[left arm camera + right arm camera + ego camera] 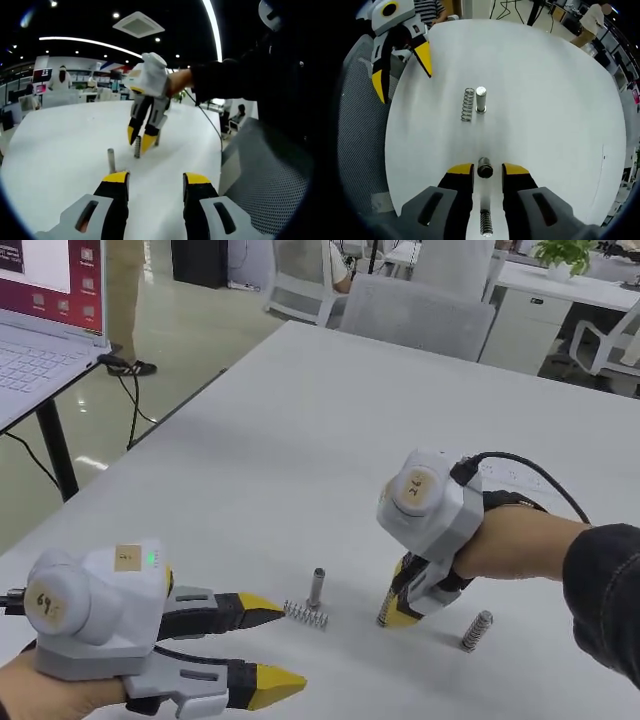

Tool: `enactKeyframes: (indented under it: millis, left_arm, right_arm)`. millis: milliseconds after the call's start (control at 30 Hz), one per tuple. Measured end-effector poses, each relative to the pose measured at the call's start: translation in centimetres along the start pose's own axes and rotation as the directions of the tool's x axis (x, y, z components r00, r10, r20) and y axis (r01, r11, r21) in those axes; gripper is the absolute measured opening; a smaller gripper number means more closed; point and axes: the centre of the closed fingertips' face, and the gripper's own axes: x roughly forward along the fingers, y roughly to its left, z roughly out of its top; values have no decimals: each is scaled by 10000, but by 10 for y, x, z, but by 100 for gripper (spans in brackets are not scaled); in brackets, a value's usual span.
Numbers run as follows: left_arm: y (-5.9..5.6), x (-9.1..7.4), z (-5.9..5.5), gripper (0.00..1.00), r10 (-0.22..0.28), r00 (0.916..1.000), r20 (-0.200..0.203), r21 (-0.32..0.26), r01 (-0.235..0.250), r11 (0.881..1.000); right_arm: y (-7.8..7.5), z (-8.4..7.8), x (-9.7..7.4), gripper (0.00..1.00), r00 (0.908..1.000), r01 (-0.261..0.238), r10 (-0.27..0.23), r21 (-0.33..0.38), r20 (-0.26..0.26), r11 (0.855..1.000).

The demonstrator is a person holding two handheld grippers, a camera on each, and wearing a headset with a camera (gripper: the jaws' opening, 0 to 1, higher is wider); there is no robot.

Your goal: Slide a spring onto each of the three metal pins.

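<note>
A bare metal pin [317,587] stands upright on the white table, with a loose spring [305,615] lying beside it. They are also in the right gripper view: pin [480,98], spring [467,104]. My right gripper [398,612] points down, its yellow jaws closed around an upright spring [385,608] that seems to sit over a second pin [485,168]. Another spring [477,630] lies to the right of that gripper. My left gripper [275,645] hovers open at the near left, aimed at the bare pin [111,160], nothing between its jaws.
The table's left edge [170,405] runs diagonally. An open laptop [40,310] sits on a separate stand at far left. Grey chairs [415,310] line the table's far edge. A cable [540,480] trails from the right gripper.
</note>
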Motion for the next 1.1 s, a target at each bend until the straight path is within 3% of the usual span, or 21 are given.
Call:
enactKeyframes:
  millis: [600, 1100]
  left_arm:
    - [3, -2, -1, 37, 79, 10000, -25, 30, -79, 10000]
    - [5, -3, -1, 36, 127, 9999, -17, 60, -127, 9999]
  right_arm:
    - [10, 29, -6, 21, 9983, -10, 24, -238, 587, 9997]
    - [29, 53, 9, 19, 9961, -380, 426, -598, 777, 9975]
